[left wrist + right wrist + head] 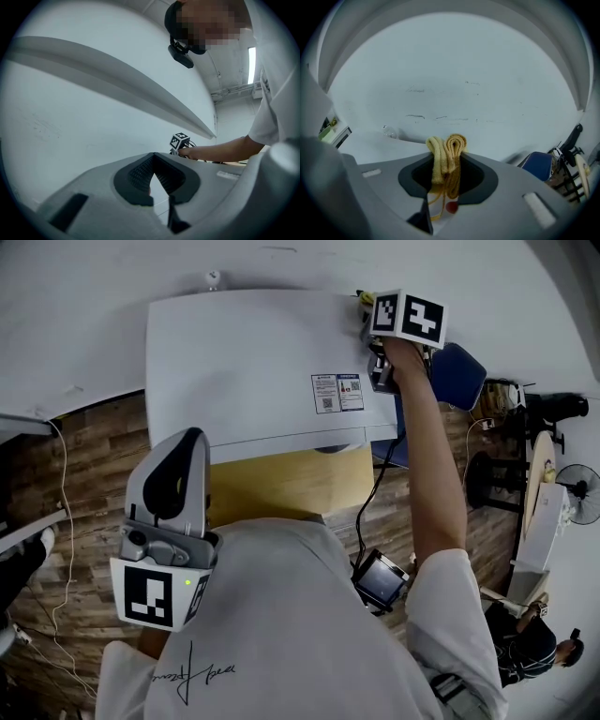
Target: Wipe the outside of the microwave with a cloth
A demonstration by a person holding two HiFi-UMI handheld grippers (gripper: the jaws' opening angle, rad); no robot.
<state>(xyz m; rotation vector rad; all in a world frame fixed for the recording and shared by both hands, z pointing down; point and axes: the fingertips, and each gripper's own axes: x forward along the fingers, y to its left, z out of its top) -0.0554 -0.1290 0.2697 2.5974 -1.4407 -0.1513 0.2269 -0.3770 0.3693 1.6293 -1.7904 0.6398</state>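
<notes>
**Onlooker A:** What has the right gripper [447, 160] got?

**Onlooker B:** Its jaws are pinched on a folded yellow cloth [450, 143], with the fold poking out past the tips. The left gripper [152, 164] has its jaws brought together on nothing and is held up by the person's chest, idle.

**A:** And the microwave?

**B:** The white microwave [253, 371] sits on a pale wooden stand [281, 486], backed against the wall. From overhead, the right gripper is at the far right corner of its top, at the end of an outstretched arm.

**A:** Which step is this?

**B:** Wiping the top, I'd judge, out at the back corner. I can't tell whether the cloth is actually pressing on the casing. The next move calls for a flat drag back across the top, past the sticker [336, 392]. The sides and door would come after.

**A:** What does one view give that the others don't?

**B:** Only the right gripper view shows the cloth plainly, and the scuffed wall [440, 93] it faces. Only the head view takes in the whole microwave, with a blue chair [457, 374] just beyond that corner. The left gripper view catches the reaching forearm [220, 150] side-on.
</notes>
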